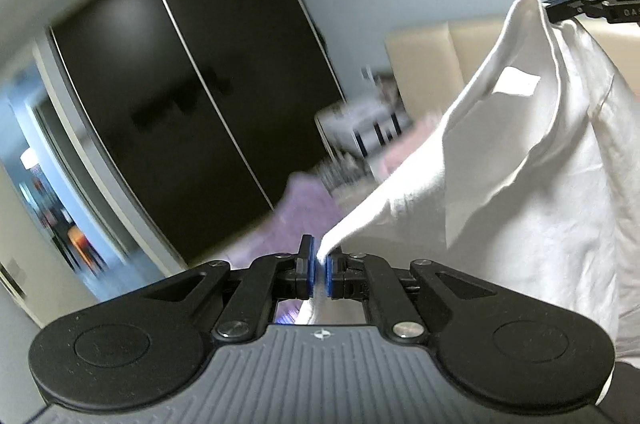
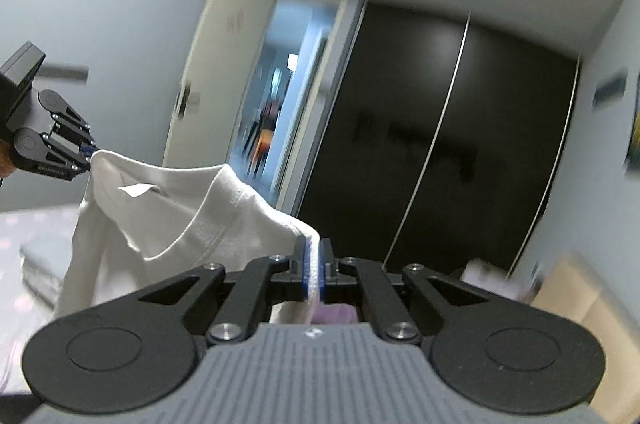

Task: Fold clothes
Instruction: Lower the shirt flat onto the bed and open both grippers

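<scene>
Nearest lens: left gripper (image 1: 321, 266), blue fingers (image 1: 307, 266) clenched on a pinch of the white shirt (image 1: 520, 152). Right gripper (image 2: 316, 270) likewise clamped on the other shoulder; it shows at 2 o'clock in the left view. Shirt hangs spread btw both, over the bed (image 2: 24, 240), neck tag (image 1: 516, 82) at 1 o'clock. Step: prob. lifting the shirt out flat. Next needs even tension, then laying it down. Tag blank; no text legible.
</scene>
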`<action>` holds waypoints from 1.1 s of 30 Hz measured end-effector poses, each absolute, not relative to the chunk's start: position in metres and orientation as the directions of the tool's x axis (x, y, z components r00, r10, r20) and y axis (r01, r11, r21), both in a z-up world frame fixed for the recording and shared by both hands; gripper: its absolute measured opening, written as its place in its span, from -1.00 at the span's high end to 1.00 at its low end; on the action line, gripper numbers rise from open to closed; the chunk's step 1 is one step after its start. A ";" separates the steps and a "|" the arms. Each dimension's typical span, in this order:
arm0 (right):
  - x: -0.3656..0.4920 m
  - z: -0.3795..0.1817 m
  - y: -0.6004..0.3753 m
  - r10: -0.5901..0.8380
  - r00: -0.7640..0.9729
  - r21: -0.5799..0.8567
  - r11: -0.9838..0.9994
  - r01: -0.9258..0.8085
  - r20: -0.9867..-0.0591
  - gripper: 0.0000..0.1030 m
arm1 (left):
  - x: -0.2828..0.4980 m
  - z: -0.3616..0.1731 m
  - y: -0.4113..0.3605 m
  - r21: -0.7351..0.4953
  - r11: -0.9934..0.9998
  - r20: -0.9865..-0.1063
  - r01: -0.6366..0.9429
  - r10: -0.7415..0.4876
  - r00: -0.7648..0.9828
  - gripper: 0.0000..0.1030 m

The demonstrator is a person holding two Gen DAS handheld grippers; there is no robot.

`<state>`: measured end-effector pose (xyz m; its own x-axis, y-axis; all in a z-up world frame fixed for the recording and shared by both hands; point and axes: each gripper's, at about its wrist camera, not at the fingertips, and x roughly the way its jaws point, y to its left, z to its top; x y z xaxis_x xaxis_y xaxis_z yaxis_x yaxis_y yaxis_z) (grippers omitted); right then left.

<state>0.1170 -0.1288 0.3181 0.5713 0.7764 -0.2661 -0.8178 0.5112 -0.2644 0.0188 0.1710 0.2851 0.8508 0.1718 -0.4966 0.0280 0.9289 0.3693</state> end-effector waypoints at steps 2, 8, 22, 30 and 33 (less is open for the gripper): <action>0.143 0.276 -0.111 0.750 0.556 -0.233 0.505 -0.831 -0.358 0.90 | 0.050 0.239 0.184 0.314 0.948 -0.574 0.044 0.153 0.805 0.93; 0.224 0.127 -0.050 0.632 0.478 -0.150 0.501 -0.853 -0.610 0.90 | 0.142 0.092 0.220 0.172 0.984 -0.769 0.054 0.100 0.631 0.93; 0.383 -0.126 0.060 0.364 0.334 -0.059 0.595 -0.802 -0.870 0.90 | 0.270 -0.128 0.291 0.085 0.996 -0.934 -0.031 0.091 0.346 0.92; 0.421 -0.173 0.078 0.268 0.412 -0.097 0.729 -0.678 -0.871 0.72 | 0.290 -0.150 0.304 0.142 0.981 -0.927 -0.130 0.178 0.329 0.03; 0.420 -0.172 0.066 0.287 0.411 -0.051 0.765 -0.642 -0.865 0.70 | 0.269 -0.140 0.301 0.138 0.983 -0.919 -0.118 0.171 0.354 0.03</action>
